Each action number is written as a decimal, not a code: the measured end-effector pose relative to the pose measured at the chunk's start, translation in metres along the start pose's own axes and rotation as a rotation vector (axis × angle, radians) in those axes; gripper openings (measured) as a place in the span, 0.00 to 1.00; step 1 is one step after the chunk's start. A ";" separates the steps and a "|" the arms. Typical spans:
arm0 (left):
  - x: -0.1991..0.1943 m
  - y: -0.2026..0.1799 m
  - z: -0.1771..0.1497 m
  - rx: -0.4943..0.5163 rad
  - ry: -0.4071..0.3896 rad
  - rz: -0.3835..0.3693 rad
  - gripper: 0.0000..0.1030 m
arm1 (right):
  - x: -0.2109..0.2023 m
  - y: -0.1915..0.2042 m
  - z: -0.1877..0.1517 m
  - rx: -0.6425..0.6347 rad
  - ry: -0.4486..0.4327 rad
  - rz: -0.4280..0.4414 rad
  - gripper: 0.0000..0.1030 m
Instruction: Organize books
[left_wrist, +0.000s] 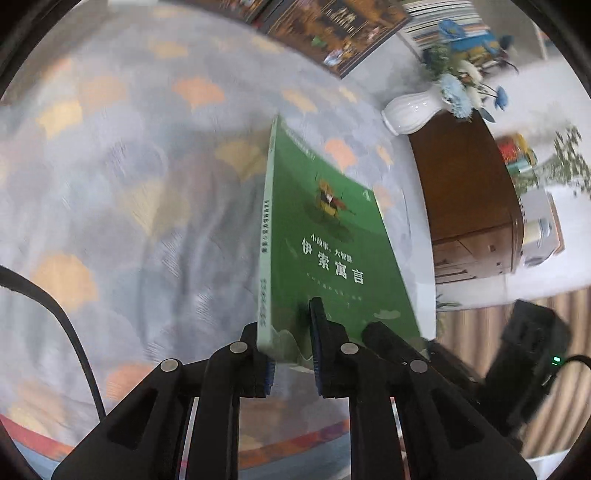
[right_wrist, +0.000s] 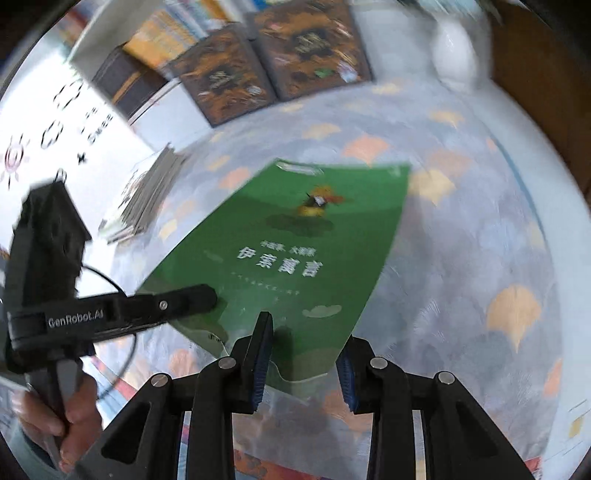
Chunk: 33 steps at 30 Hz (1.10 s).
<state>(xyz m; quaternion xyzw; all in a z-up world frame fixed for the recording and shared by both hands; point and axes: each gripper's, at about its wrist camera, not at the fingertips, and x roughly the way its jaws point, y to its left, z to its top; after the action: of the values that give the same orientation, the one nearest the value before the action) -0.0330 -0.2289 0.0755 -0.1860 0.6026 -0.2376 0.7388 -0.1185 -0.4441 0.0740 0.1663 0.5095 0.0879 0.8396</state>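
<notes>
A green paperback with white Chinese title (left_wrist: 332, 236) stands tilted on its edge above the patterned cloth, spine to the left. My left gripper (left_wrist: 288, 321) is shut on its near bottom corner, a pad on each cover. In the right wrist view the same green book (right_wrist: 295, 229) lies slanted, with one left-gripper finger (right_wrist: 184, 297) across its lower left cover. My right gripper (right_wrist: 304, 334) holds the book's near edge: the left pad is over the cover and the right pad is at the right corner. The view is blurred.
Two dark brown books (right_wrist: 221, 85) (right_wrist: 314, 51) lie at the cloth's far edge, with a stack of thin books (right_wrist: 147, 192) on the left. A white vase of blue flowers (left_wrist: 410, 110) stands by a brown cabinet (left_wrist: 465, 184). A hand (right_wrist: 74, 410) grips the left tool.
</notes>
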 end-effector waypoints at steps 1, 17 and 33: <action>-0.005 0.002 0.000 0.012 -0.009 -0.005 0.13 | -0.003 0.012 0.000 -0.035 -0.029 -0.029 0.31; -0.090 0.062 0.024 0.088 -0.104 -0.054 0.16 | 0.006 0.158 0.022 -0.197 -0.184 -0.093 0.29; -0.214 0.133 0.079 0.154 -0.317 -0.033 0.16 | 0.023 0.311 0.077 -0.311 -0.362 -0.024 0.29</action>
<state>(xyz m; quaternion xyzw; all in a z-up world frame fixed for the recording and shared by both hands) 0.0271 0.0019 0.1888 -0.1741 0.4556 -0.2630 0.8324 -0.0332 -0.1621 0.2023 0.0420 0.3331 0.1241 0.9337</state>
